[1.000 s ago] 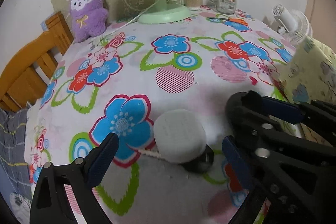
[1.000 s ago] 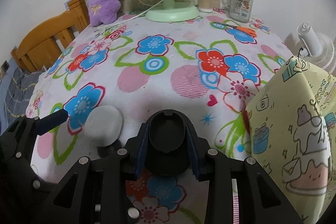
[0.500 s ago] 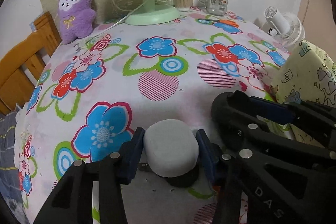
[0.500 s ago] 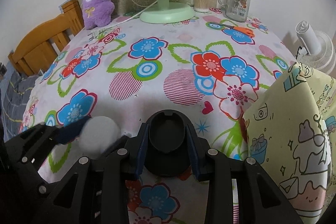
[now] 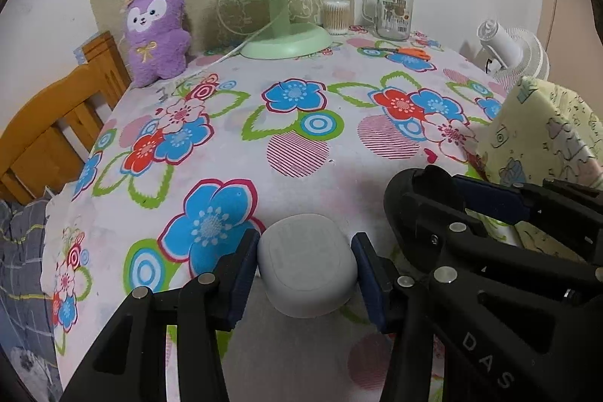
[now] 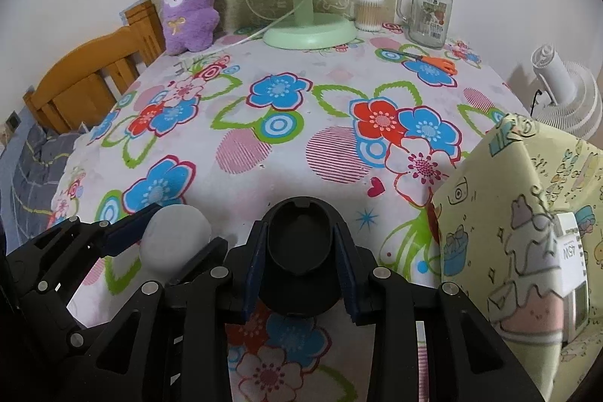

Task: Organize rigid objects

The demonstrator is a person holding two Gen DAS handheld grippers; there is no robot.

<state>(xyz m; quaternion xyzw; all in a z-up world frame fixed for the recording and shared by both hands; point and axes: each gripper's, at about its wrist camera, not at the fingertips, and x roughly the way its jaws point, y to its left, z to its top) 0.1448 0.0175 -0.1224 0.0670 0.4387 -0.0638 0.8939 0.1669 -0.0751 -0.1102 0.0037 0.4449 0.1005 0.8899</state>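
My left tongs (image 5: 306,268) are clamped on the white puck (image 5: 307,274) at lower centre of the left view. My right tongs (image 6: 299,260) grip the black cup (image 6: 299,255) just to its right. The patterned bag (image 6: 527,232) stands at the right edge, nearer the right hand. I judge the floral counter (image 6: 301,123) ahead leaves open room.

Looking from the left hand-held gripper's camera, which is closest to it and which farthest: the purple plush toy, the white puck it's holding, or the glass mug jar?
1. White puck: clamped in the left hand-held gripper.
2. Purple plush toy: far left, against the wall.
3. Glass mug jar: far right corner; too close to the plush to rank firmly.
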